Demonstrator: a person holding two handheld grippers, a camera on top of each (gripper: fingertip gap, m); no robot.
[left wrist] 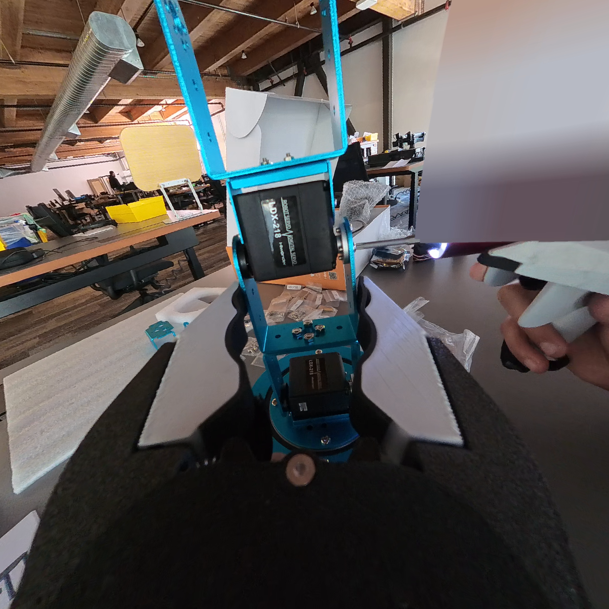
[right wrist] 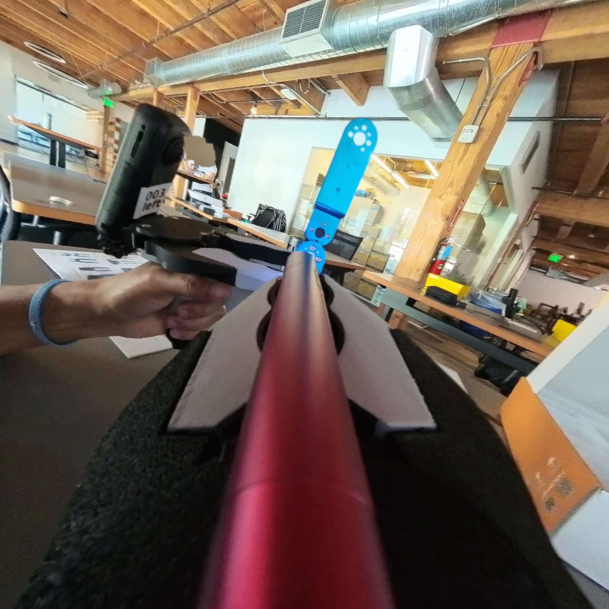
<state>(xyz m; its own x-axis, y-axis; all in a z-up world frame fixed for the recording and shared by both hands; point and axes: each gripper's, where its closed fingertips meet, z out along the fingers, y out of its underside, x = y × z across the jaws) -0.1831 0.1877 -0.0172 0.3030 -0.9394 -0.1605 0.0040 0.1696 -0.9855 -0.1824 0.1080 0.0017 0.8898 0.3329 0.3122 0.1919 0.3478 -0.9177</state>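
Observation:
My left gripper (left wrist: 301, 296) is shut on a blue metal robot-arm assembly (left wrist: 286, 333), its white pads (left wrist: 405, 356) clasping the lower bracket on both sides. The assembly stands upright with a black servo (left wrist: 283, 230) up high, a second servo (left wrist: 318, 385) on its round base, and a U-shaped bracket (left wrist: 273, 164) on top. My right gripper (right wrist: 301, 286) is shut on a red screwdriver (right wrist: 296, 428). The screwdriver's steel shaft (left wrist: 382, 244) reaches the side disc of the upper servo joint (right wrist: 311, 252). The right gripper also shows at the right of the left wrist view (left wrist: 514, 263).
An orange-and-white box (right wrist: 553, 461) stands close on the right. Small bags of screws (left wrist: 306, 296) and plastic wrap (left wrist: 441, 329) lie on the dark table behind the assembly. A white foam sheet (left wrist: 66, 412) lies at left. A printed paper (right wrist: 82, 263) lies beyond the left hand.

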